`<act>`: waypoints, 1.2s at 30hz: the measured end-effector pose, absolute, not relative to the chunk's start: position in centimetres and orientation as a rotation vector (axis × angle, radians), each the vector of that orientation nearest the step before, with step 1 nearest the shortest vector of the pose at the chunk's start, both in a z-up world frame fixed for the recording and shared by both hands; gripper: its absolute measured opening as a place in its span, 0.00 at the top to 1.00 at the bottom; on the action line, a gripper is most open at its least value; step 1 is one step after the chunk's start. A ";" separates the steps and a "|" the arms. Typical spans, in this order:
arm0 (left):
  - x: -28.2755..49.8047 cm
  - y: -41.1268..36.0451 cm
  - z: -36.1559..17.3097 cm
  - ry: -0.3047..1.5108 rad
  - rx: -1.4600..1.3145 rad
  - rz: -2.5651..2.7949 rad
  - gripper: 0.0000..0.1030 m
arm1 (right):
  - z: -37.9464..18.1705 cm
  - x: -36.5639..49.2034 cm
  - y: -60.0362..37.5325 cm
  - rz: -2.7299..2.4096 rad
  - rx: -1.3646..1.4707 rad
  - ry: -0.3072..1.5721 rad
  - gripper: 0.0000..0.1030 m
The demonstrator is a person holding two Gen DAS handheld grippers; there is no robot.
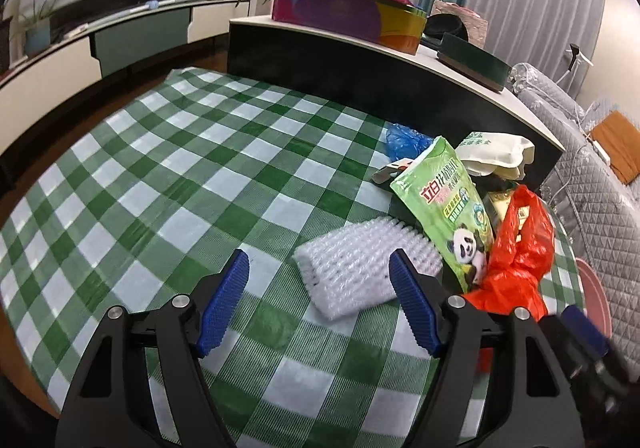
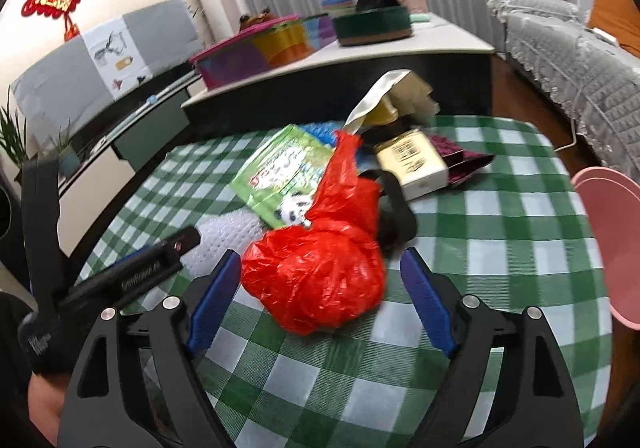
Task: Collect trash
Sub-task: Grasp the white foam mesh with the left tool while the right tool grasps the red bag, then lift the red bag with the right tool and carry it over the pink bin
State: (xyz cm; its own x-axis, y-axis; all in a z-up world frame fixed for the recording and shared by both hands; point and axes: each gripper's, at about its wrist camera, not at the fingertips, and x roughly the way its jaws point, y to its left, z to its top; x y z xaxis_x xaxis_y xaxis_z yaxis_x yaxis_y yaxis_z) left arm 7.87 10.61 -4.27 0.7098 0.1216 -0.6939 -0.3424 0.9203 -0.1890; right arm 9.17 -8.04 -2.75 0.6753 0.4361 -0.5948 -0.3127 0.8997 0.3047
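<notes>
Two open tongs over a trash pile on the checked surface.

The right tongs stand wide around the red bag, pads not pressing it; the left tongs gape just short of the bubble wrap, holding nothing. Both items lie at the near edge of the pile, beside the green pouch. The bag looks light, thin and slippery, soft enough to crush; I judge the bunched neck or a fold of the balled body gives the surest hold (a flat pinch may slide off the film). The wrap seems featherlight and springy, best taken across its short edge. What the bag contains is hidden, as are the things under the pouch and the cream carton; the right view is motion-blurred, and the pink bin is cut off at the frame edge.
</notes>
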 end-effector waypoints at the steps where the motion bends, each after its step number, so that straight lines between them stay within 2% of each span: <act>1: 8.3 10.6 -4.5 0.751 -0.325 0.245 0.32 | -2.9 9.2 -7.9 0.426 0.178 0.721 0.22; 5: 9.2 10.4 -5.2 0.781 -0.331 0.226 0.32 | -3.7 9.5 -7.2 0.437 0.137 0.749 0.24; 7: 9.2 10.2 -5.4 0.796 -0.344 0.207 0.35 | -3.9 9.5 -7.2 0.443 0.134 0.752 0.35; 8: 9.3 10.0 -5.4 0.800 -0.344 0.196 0.43 | -3.9 9.5 -7.1 0.448 0.128 0.754 0.42; 10: 9.3 9.6 -5.3 0.804 -0.337 0.171 0.51 | -3.9 9.3 -7.1 0.450 0.115 0.750 0.48; 12: 9.2 9.3 -4.9 0.792 -0.320 0.170 0.61 | -3.7 9.1 -7.2 0.451 0.113 0.745 0.64; 13: 9.1 9.2 -4.7 0.790 -0.310 0.170 0.69 | -3.6 9.0 -7.3 0.452 0.110 0.742 0.69; 14: 9.0 9.2 -4.6 0.789 -0.305 0.171 0.77 | -3.3 8.8 -7.4 0.449 0.104 0.735 0.84; 15: 8.8 9.2 -4.4 0.786 -0.303 0.171 0.79 | -3.2 8.7 -7.5 0.447 0.101 0.735 0.85; 17: 8.5 9.2 -4.0 0.777 -0.297 0.171 0.88 | -3.0 8.5 -7.8 0.439 0.101 0.725 0.99; 23: 6.9 8.8 -2.1 0.718 -0.275 0.151 0.94 | -1.8 7.2 -8.7 0.410 0.089 0.684 1.00; 36: 3.6 7.5 1.5 0.622 -0.236 0.100 0.95 | 2.5 2.9 -11.5 0.361 0.065 0.572 1.00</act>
State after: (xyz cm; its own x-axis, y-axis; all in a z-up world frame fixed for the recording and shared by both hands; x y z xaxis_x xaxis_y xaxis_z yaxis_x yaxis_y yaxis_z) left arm 3.55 7.53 1.54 0.8090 0.0218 -0.5873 -0.1633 0.9683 -0.1889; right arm 2.89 -11.54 2.52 0.7798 0.3518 -0.5179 -0.3161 0.9353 0.1593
